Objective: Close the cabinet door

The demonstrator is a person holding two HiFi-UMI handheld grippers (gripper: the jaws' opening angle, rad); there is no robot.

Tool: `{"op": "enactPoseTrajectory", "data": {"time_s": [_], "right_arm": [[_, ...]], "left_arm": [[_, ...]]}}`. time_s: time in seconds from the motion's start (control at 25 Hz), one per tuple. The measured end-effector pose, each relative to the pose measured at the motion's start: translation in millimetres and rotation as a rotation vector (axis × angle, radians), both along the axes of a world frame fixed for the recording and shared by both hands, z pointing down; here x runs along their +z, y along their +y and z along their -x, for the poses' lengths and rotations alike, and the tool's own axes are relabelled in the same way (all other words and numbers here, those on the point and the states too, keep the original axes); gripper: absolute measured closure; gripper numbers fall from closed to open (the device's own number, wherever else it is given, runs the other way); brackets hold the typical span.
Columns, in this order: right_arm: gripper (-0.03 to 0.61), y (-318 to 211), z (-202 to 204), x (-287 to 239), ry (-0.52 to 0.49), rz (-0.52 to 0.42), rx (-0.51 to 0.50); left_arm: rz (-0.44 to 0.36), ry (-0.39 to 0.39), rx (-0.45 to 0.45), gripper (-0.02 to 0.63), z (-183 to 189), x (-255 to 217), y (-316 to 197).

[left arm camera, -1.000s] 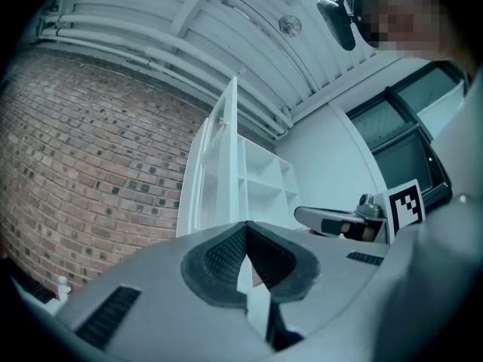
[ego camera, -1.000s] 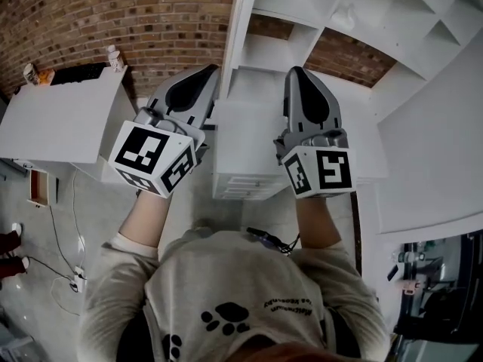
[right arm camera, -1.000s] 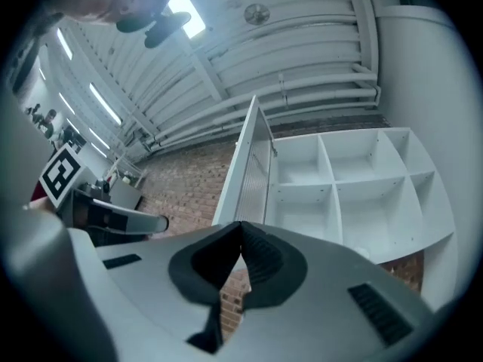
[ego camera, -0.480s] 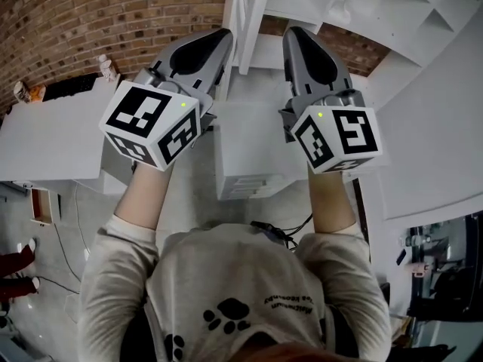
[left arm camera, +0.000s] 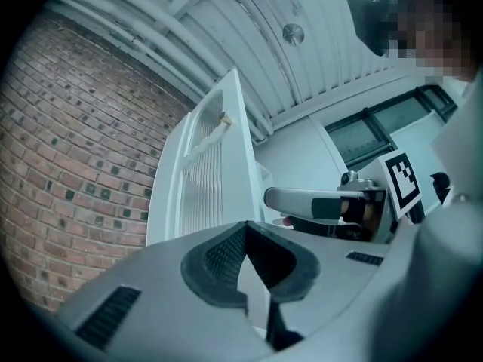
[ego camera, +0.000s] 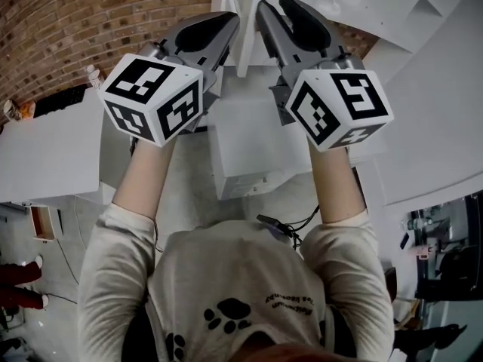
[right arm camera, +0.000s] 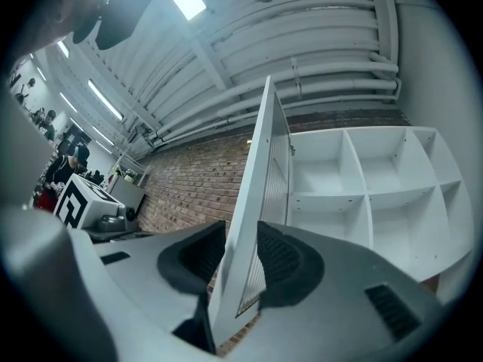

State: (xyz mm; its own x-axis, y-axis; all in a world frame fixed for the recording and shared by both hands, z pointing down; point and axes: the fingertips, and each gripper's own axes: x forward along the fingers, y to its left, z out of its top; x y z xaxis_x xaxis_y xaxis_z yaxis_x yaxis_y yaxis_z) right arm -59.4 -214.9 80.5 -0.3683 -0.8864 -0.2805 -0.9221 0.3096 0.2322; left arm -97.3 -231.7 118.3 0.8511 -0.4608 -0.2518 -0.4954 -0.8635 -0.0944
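The white louvred cabinet door (ego camera: 243, 29) stands open, edge-on between my two grippers in the head view. In the right gripper view the door (right arm camera: 260, 172) runs up through the gap of my right gripper (right arm camera: 241, 236). Its jaws have just been opening and stand apart, with the door's edge between them and the pads not pressing it. From the head view the right gripper (ego camera: 275, 4) shows spread fingers. My left gripper (ego camera: 225, 23) is shut and holds nothing, just left of the door. Its pads (left arm camera: 219, 259) meet at the tips (left arm camera: 246, 228), with the door (left arm camera: 200, 179) ahead.
The open white cabinet shelves (ego camera: 377, 6) lie to the right of the door. A brick wall (ego camera: 90, 21) is at the left, with a low white cabinet (ego camera: 45, 142) before it. A white drawer unit (ego camera: 249, 149) stands below my hands. Cables trail over the floor (ego camera: 68, 225).
Both grippers have risen and moved toward the door's edge. The right gripper's jaws, shut before, now stand apart. The left gripper stays shut.
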Motion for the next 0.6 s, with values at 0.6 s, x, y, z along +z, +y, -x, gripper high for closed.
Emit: {"op": "enactPoseTrajectory", "data": {"time_s": [0.6], "right_arm": [[0.43,-38,14,-8,-0.009,0.052,0.062]], "left_arm": [[0.035,-0.001,0.034,0.606,-9,2,-15]]}}
